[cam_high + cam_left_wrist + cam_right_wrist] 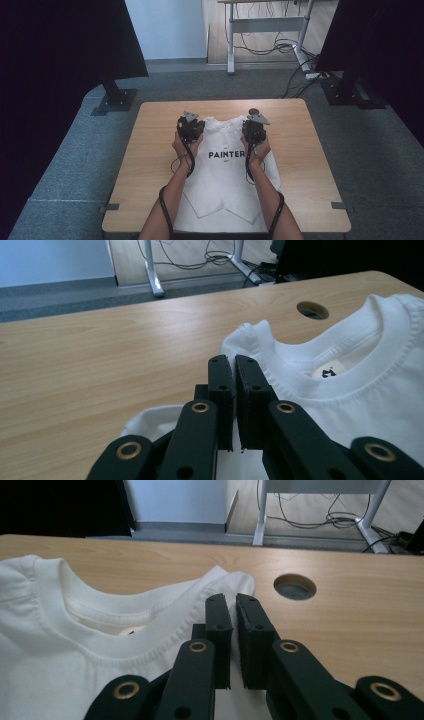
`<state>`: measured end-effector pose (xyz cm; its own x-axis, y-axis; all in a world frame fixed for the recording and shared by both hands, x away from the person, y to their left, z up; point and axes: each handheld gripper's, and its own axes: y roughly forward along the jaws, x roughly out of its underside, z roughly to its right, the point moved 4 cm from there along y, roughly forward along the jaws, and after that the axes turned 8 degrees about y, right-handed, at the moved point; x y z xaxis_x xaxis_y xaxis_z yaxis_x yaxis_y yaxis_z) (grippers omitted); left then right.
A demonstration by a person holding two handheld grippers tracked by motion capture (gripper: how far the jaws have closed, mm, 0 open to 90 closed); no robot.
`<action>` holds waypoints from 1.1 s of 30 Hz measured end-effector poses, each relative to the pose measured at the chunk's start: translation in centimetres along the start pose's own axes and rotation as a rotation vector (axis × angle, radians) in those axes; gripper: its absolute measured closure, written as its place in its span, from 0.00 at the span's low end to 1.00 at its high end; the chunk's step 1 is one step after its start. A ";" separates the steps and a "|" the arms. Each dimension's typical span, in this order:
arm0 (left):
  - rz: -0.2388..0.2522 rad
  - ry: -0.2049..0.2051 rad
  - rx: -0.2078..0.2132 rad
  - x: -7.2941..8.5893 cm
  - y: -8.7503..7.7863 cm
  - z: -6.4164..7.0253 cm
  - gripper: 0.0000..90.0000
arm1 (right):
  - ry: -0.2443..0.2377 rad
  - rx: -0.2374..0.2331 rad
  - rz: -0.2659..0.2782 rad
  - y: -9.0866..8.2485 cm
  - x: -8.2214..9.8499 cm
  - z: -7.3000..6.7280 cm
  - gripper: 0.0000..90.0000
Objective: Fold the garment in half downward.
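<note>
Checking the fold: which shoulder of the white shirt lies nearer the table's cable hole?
The shoulder at the right hand-held gripper; the cable hole lies just beyond it.

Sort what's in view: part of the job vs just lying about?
In the job:
- shirt, white, printed PAINTER, folded on the table
- left claw, shut, at one shoulder
- right claw, shut, at the other shoulder

Lying about:
- desk legs and cables on the floor behind
- black stands at the table's far corners
</note>
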<state>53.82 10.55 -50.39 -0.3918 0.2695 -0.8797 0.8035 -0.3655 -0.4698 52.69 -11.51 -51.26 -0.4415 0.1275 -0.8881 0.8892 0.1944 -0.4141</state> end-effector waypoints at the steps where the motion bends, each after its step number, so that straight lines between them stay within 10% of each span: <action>1: 0.002 0.000 -0.002 -0.2 0.0 -0.1 0.95 | -0.002 -0.002 0.006 0.0 -0.3 -0.1 0.94; 17: 0.075 0.002 -0.002 -1.7 -2.7 0.8 0.95 | -0.033 -0.010 0.125 -2.4 -2.4 -1.2 0.94; 33: 0.150 -0.010 0.043 4.1 -12.6 6.4 0.95 | -0.138 -0.048 0.170 -13.5 2.9 -1.8 0.94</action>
<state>39.26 10.51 -48.54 -0.2732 0.2005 -0.9408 0.8333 -0.4392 -0.3356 39.17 -12.04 -47.88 -0.2623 0.0291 -0.9645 0.9412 0.2283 -0.2491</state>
